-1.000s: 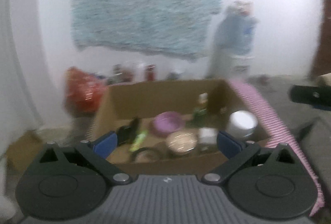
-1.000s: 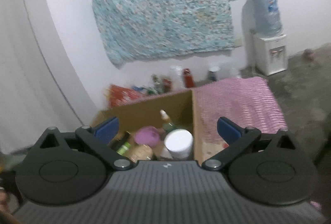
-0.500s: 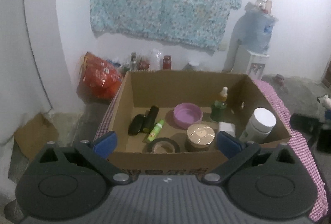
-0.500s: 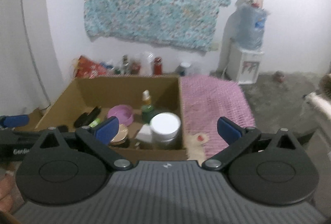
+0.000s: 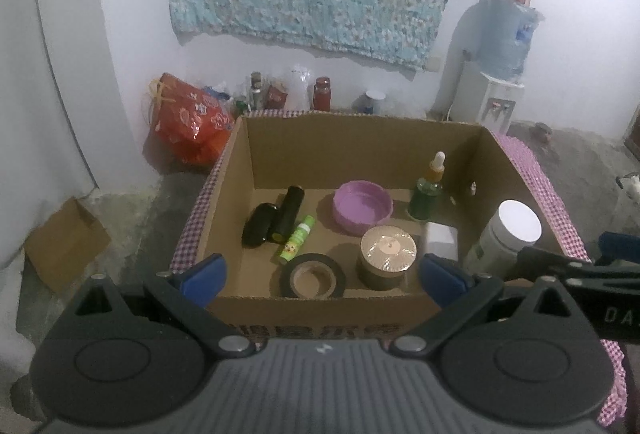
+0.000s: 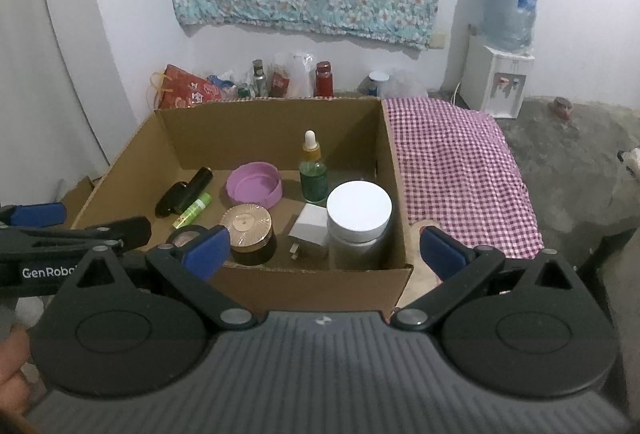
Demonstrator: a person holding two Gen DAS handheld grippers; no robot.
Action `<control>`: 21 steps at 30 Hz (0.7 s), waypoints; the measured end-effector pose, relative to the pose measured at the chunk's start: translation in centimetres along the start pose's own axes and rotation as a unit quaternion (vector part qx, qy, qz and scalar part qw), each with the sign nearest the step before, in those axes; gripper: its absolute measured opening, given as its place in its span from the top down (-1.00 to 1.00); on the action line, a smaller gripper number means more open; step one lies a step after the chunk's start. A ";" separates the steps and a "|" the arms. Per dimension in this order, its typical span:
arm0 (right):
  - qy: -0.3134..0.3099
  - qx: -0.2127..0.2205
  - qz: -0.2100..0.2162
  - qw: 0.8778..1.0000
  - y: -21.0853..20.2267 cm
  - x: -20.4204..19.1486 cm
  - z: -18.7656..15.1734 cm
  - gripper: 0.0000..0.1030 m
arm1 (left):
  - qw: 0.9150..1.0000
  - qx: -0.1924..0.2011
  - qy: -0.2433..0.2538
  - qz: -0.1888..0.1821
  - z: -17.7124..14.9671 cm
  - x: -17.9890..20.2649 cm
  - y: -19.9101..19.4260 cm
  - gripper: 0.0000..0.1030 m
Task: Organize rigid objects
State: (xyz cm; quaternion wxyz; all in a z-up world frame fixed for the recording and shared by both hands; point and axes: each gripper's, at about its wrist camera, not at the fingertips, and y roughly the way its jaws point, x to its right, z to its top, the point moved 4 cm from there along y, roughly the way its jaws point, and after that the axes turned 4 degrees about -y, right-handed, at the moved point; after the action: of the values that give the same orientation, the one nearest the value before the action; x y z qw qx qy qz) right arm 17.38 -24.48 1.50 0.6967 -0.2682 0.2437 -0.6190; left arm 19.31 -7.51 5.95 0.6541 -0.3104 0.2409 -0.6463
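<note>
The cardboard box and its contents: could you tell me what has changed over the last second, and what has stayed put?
Only the grippers moved: both swung in from blurred, off-angle views to face the cardboard box squarely and closer. The left gripper and right gripper remain open and empty. The purple lid, green dropper bottle, white-lidded jar and tape roll lie as before.

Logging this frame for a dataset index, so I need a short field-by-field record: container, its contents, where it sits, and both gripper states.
container: open cardboard box
contents: white-lidded jar, green dropper bottle, purple lid, gold-lidded jar, tape roll, white block, green tube, two black items
surface: pink checked cloth
left gripper: open, empty
right gripper: open, empty
</note>
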 end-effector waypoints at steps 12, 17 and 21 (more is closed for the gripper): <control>0.008 -0.013 0.006 1.000 0.6 0.6 -0.2 -0.97 | 1.000 -0.013 0.003 -0.001 0.0 0.4 0.3 -0.99; 0.008 -0.016 0.009 1.000 0.7 0.6 -0.2 -0.97 | 1.000 -0.014 0.005 0.002 -0.1 0.5 0.3 -0.99; 0.010 -0.016 0.011 1.000 0.8 0.5 -0.3 -0.97 | 1.000 -0.012 0.007 0.004 -0.1 0.5 0.2 -0.99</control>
State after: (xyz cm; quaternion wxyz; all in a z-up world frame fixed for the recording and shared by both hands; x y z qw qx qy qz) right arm 17.82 -24.93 0.76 0.6970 -0.2706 0.2632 -0.6097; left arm 19.45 -8.01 5.79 0.6511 -0.3127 0.2549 -0.6429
